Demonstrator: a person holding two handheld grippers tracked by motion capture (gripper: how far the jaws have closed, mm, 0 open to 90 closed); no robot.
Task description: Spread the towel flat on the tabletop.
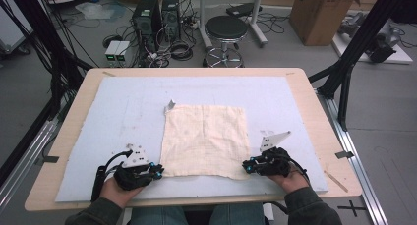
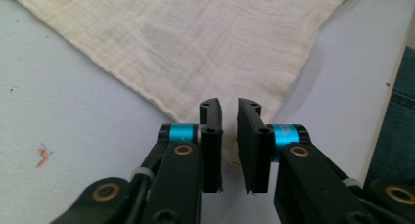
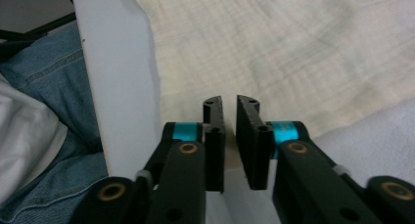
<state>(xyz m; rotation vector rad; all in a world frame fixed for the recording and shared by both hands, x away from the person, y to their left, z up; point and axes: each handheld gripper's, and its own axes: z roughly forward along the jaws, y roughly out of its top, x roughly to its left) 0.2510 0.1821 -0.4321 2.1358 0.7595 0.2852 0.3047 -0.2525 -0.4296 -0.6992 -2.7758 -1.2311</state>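
A cream square cloth lies flat on the pale blue mat; its far left corner is turned up. My left gripper sits at the cloth's near left corner. In the left gripper view that corner of the cloth runs in between the jaws of the gripper, which stand almost together and pinch it. My right gripper is at the near right corner. In the right gripper view the cloth passes between the nearly closed jaws of that gripper the same way.
The mat covers most of a wooden table, whose near edge lies just behind both hands. The person's jeans show below that edge. Beyond the table stand a black stool, computer towers and a cardboard box.
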